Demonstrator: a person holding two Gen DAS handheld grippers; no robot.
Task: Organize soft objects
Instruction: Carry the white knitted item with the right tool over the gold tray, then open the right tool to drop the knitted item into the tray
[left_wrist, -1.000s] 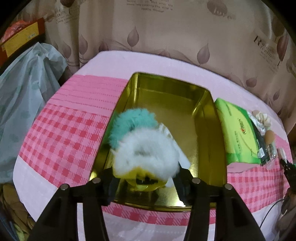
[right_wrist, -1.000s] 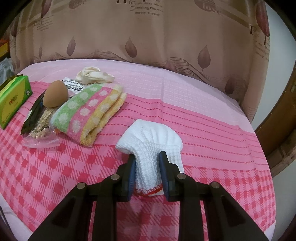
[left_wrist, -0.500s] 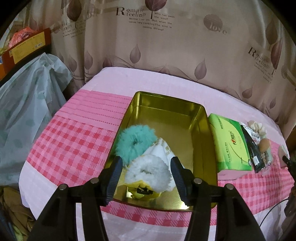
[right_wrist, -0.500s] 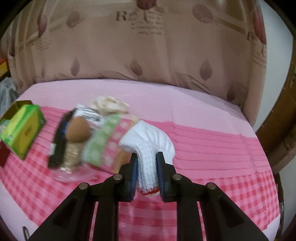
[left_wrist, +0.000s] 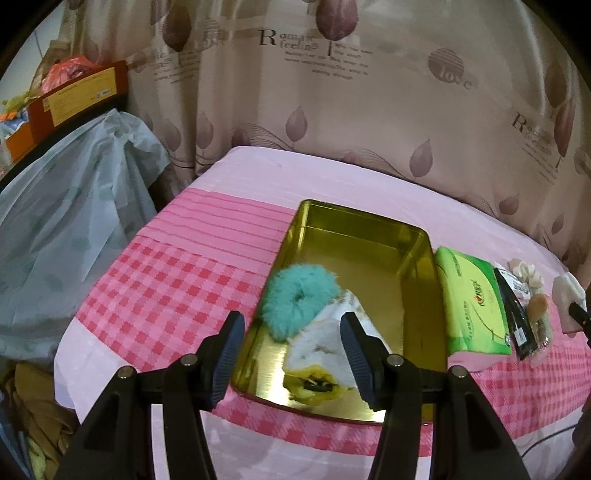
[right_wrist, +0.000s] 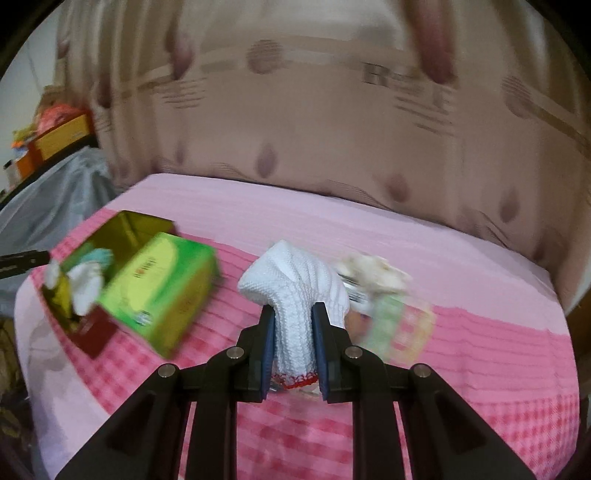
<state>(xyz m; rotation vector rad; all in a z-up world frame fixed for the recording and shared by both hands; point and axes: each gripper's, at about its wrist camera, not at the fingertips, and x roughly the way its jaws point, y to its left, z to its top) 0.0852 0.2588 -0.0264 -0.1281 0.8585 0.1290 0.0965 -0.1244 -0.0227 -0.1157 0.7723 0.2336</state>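
We find the teal scrunchie (left_wrist: 299, 301) and fluffy sock (left_wrist: 325, 347) in the gold tin (left_wrist: 369, 229); left tool (left_wrist: 291, 354) wide, empty. Right tool (right_wrist: 293, 350) grips the white knit sock (right_wrist: 295, 295) above the table (right_wrist: 461, 332); the striped towel (right_wrist: 399, 325) remains outside.

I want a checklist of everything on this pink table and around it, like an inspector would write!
Surface: pink checked tablecloth over the table.
Job's things: gold tin holds a teal fluffy scrunchie and a white fuzzy item; white knit cloth is lifted; a dotted towel is blurred.
Clutter: green tissue pack beside the tin; dark packet; brown egg-like ball.
Grippers: left hand-held gripper open above the tin; right hand-held gripper shut on the white knit cloth.
Cables: thin dark cable at the table's near right edge.
Surroundings: leaf-print curtain; blue plastic sheet; orange box.
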